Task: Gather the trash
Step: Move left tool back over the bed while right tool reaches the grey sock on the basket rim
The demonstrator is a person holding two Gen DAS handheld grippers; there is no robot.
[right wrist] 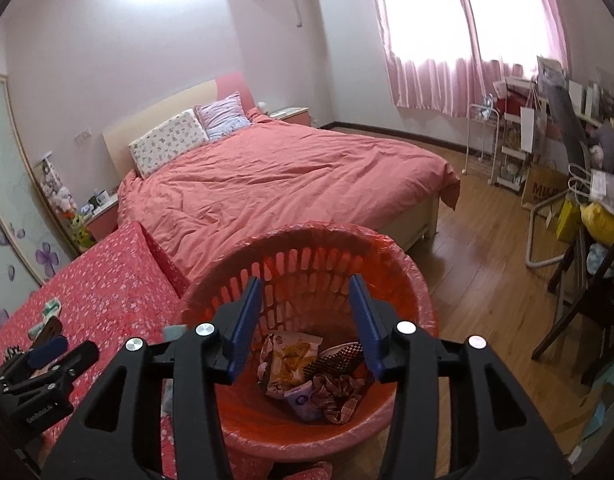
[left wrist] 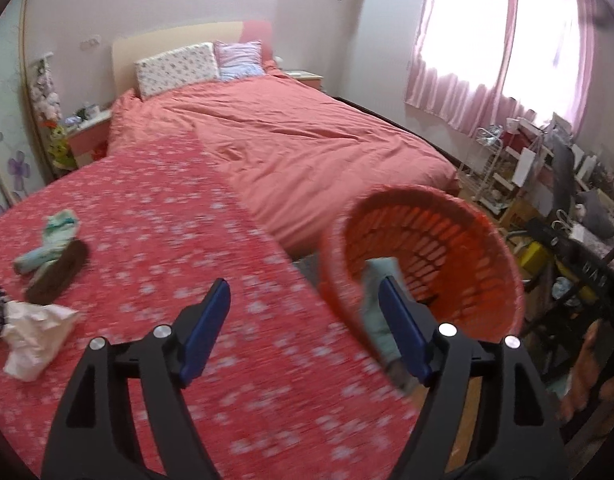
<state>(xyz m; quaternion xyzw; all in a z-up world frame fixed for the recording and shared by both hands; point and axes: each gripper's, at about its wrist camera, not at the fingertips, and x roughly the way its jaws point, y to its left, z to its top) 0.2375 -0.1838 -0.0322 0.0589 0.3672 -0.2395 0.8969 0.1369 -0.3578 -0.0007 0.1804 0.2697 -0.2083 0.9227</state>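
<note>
Right gripper (right wrist: 305, 320) hangs over the orange basket (right wrist: 407, 276) w/ jaws apart, nothing in them, wrappers (right wrist: 285, 364) already inside, while left gripper (left wrist: 303, 332), also released, faces the tissue (left wrist: 35, 340) far left on the table.

Motion blur smears the floral cloth (left wrist: 195, 240) and basket (left wrist: 423, 256).
</note>
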